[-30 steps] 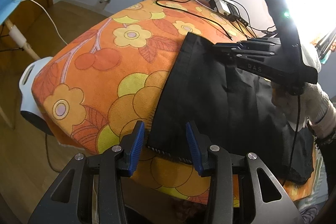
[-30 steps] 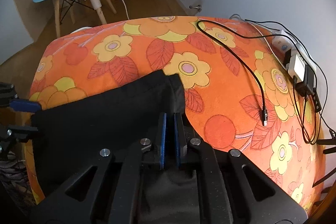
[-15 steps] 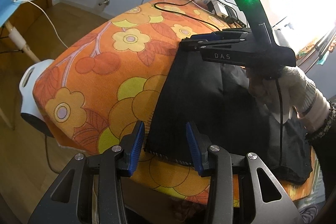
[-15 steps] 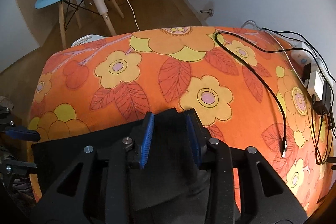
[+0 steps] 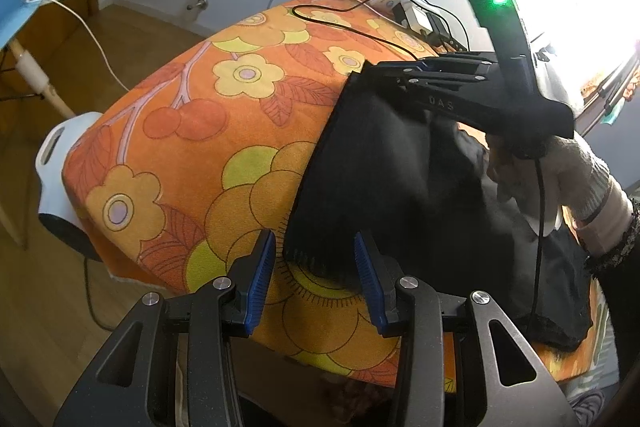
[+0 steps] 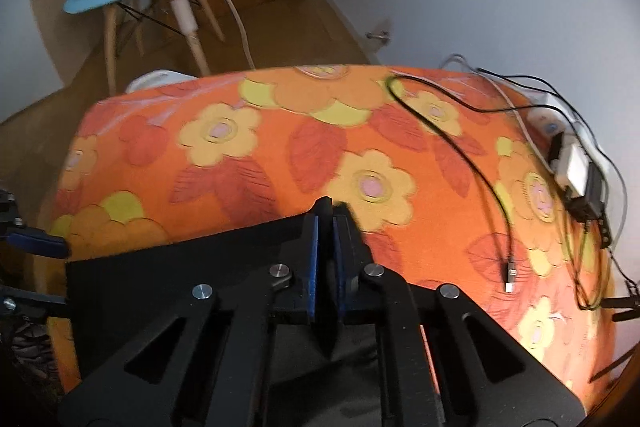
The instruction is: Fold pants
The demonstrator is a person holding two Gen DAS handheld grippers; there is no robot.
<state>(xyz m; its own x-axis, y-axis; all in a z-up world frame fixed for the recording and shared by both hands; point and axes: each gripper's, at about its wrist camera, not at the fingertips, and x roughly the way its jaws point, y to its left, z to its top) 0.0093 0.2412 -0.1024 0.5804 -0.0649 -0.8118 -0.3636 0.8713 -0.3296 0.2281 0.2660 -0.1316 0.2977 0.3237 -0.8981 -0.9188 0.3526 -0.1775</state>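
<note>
Black pants lie on a worktop covered by an orange flowered cloth. The left gripper hovers with jaws spread wide, the pants' hem edge just ahead between them. The right gripper has its jaws clenched on the pants' far corner. Black cables lie to the right of the right jaws.

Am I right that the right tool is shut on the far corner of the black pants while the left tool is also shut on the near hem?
Not quite: the left tool is open, its fingers straddling the near hem of the pants without gripping, as the left wrist view shows. The right tool is indeed shut on the far corner.
</note>
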